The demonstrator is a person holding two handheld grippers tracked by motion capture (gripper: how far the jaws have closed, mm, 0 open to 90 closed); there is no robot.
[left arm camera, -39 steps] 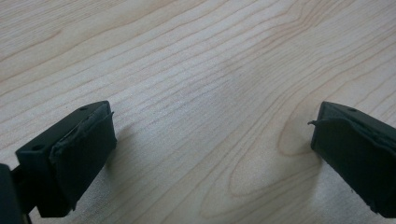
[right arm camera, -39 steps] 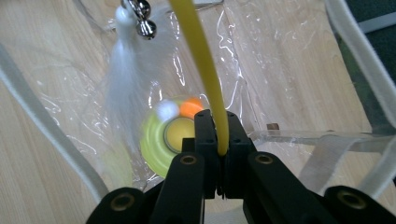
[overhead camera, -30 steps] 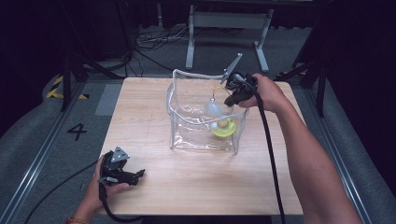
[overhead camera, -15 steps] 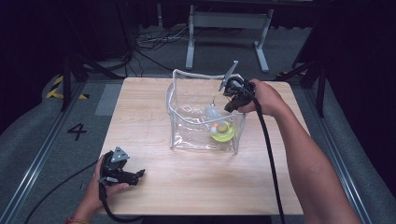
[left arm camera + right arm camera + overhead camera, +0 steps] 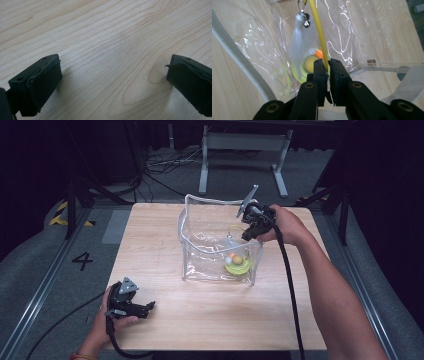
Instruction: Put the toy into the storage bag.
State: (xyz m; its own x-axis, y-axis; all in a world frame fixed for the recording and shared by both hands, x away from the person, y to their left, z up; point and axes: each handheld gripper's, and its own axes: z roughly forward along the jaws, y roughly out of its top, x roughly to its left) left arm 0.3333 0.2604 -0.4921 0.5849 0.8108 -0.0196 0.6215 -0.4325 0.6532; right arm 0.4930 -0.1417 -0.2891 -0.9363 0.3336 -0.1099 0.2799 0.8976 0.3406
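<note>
**Wand pinched above the clear bag**

The right gripper (image 5: pixel 326 65) clamps a thin yellow wand (image 5: pixel 319 30) above the open transparent plastic bag (image 5: pixel 200 245), so its white feather tuft (image 5: pixel 298 45) dangles inside, probably for lowering toward the yellow-green dish (image 5: pixel 238 266) at the bottom. The left gripper (image 5: pixel 112 75) rests spread wide and empty on the pale wooden table (image 5: pixel 150 245), well apart, likely kept clear.

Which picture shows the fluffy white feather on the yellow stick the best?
The right gripper view: the white feather hangs close up beside the yellow stick that the right gripper pinches. The high view shows it as a small pale shape inside the clear bag.
</note>
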